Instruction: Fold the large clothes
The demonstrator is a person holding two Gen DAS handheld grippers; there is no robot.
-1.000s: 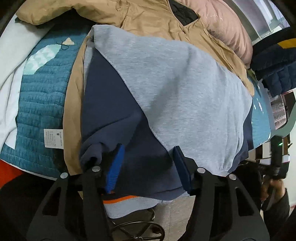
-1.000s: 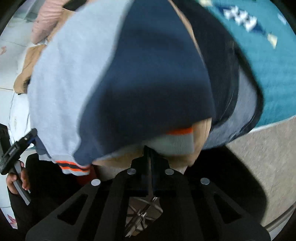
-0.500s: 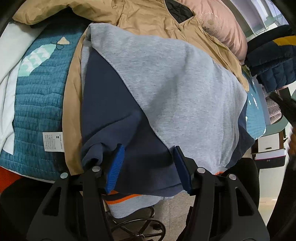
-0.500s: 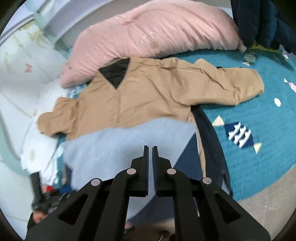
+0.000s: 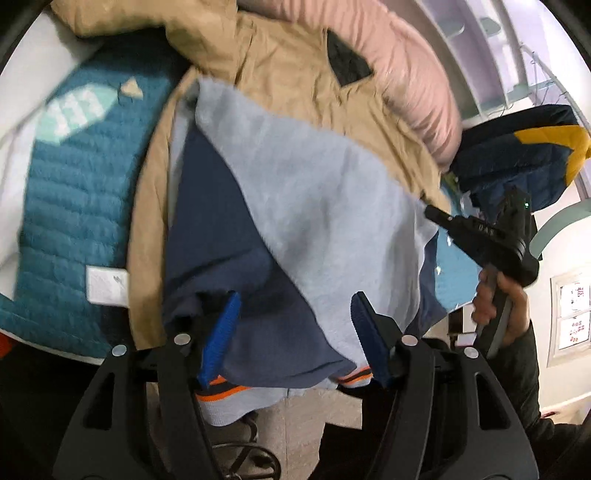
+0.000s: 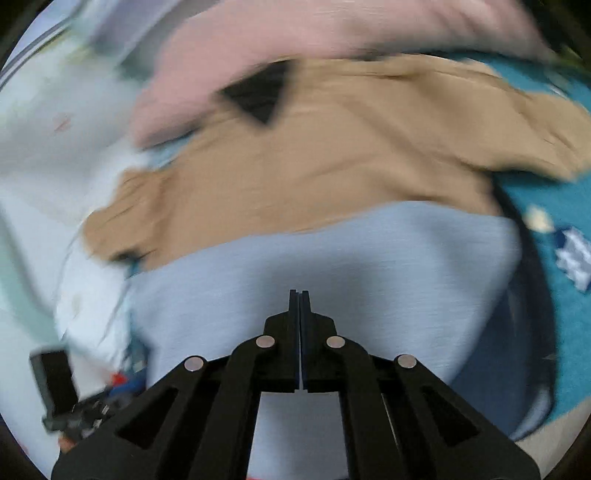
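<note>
this looks like a bedroom in a home. a bed carries a teal quilted blanket (image 5: 70, 206) with pale fish-like shapes and a sewn-in white care label (image 5: 107, 286), and a long pink pillow (image 5: 402, 70) lies along its far side. clothes are heaped on it: a tan jacket (image 5: 295, 70), a grey and navy sweatshirt (image 5: 325, 206) and a dark padded coat (image 5: 517, 147). pale shelving (image 5: 476, 48) stands behind.

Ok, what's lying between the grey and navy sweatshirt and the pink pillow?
The tan jacket lies spread between them: the sweatshirt overlaps its near edge and the pink pillow borders its far edge. The right wrist view shows this best.
</note>
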